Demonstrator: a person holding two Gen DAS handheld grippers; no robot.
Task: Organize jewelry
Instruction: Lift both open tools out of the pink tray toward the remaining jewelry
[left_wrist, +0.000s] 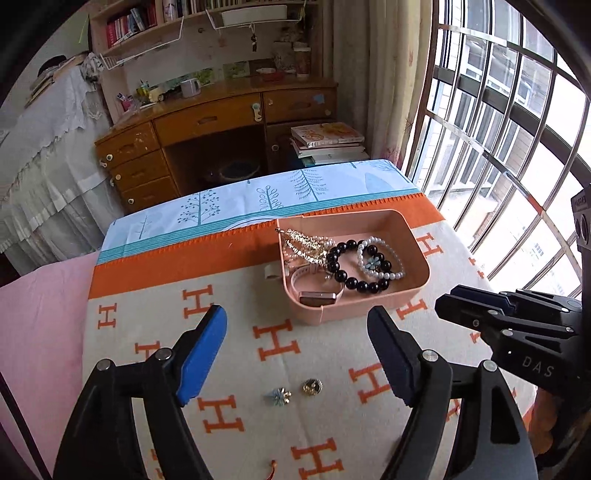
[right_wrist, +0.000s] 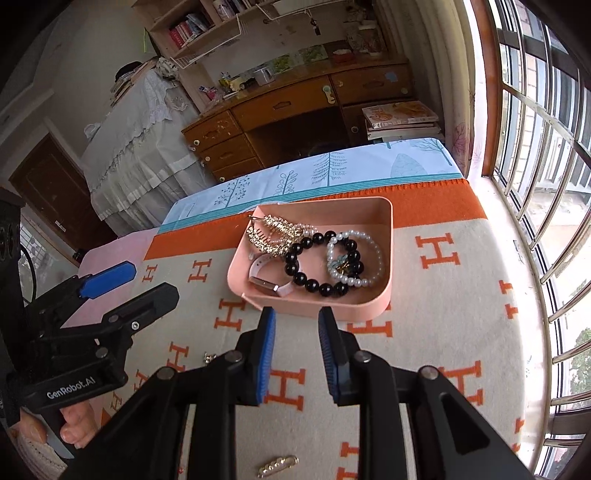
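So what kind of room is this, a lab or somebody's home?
Most likely a home bedroom or study. A wooden desk with bookshelves stands at the back, a curtain hangs by a barred window, and the tray of jewelry sits on a patterned blanket.

Two black plastic grippers, left (left_wrist: 297, 350) and right (right_wrist: 296, 352): blue ribbed finger pads, silver pivot screws (white lettering "GenRobot.AI", "DAS").

The left claw (left_wrist: 297, 321) is held wide apart above the H-patterned blanket (left_wrist: 332, 406). A blue flower charm (left_wrist: 279, 396) and a gold charm (left_wrist: 312, 386) lie beneath it. Beyond, a pink tray (left_wrist: 406, 236) contains a black bead bracelet (left_wrist: 354, 266), a pearl bracelet (left_wrist: 384, 258) and what is possibly a watch (left_wrist: 317, 297).
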